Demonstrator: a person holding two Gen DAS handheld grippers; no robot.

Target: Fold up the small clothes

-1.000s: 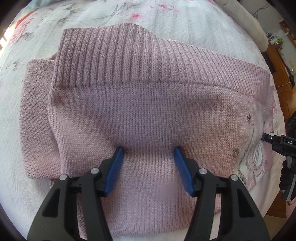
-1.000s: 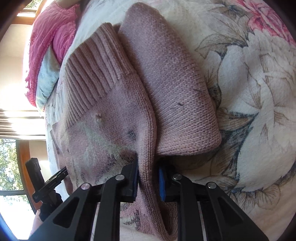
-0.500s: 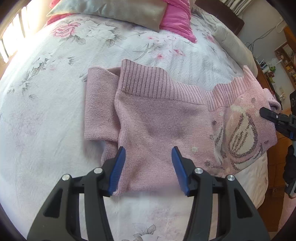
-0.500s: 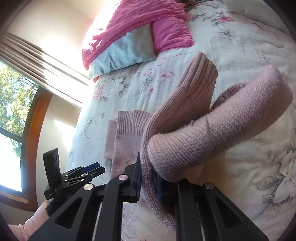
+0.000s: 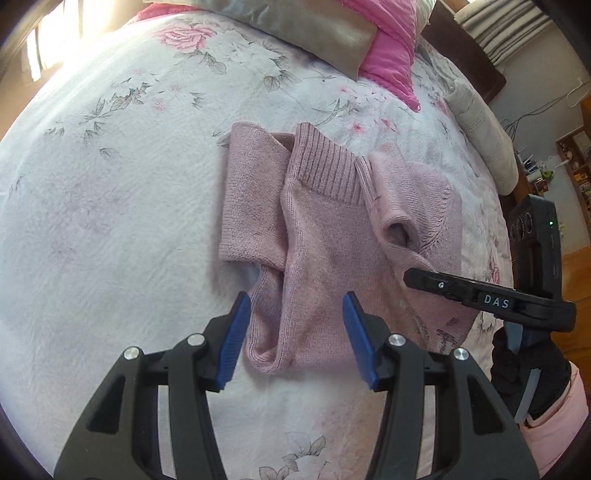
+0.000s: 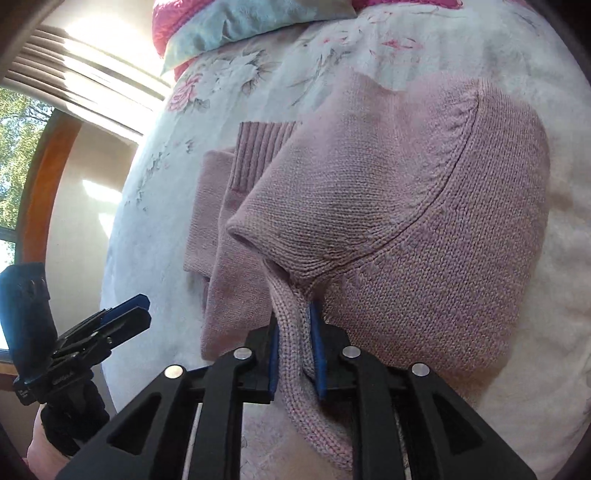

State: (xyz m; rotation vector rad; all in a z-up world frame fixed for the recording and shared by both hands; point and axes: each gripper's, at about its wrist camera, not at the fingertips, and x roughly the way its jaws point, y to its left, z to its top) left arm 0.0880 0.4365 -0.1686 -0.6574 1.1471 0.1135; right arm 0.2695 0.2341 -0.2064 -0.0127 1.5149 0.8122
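A small pink knitted sweater (image 5: 325,251) lies partly folded on the floral bedspread (image 5: 110,221). Its ribbed hem (image 5: 325,170) faces the pillows and one sleeve is tucked at the left. My left gripper (image 5: 295,332) hovers open above the sweater's near edge, holding nothing. My right gripper (image 6: 295,347) is shut on a fold of the sweater (image 6: 406,221), with the right side doubled over toward the middle. In the left wrist view the right gripper (image 5: 417,277) shows from the side over the sweater's right part.
A grey pillow (image 5: 314,26) and a bright pink blanket (image 5: 391,55) lie at the head of the bed. A window with a wooden frame (image 6: 48,155) is on the left. A gloved hand (image 5: 532,365) holds the right gripper near the bed's edge, with wooden furniture (image 5: 576,155) beyond.
My left gripper rose and pulled back from the sweater, staying open. My right gripper carried the sweater's right side up and over toward the middle, folding it onto the body.
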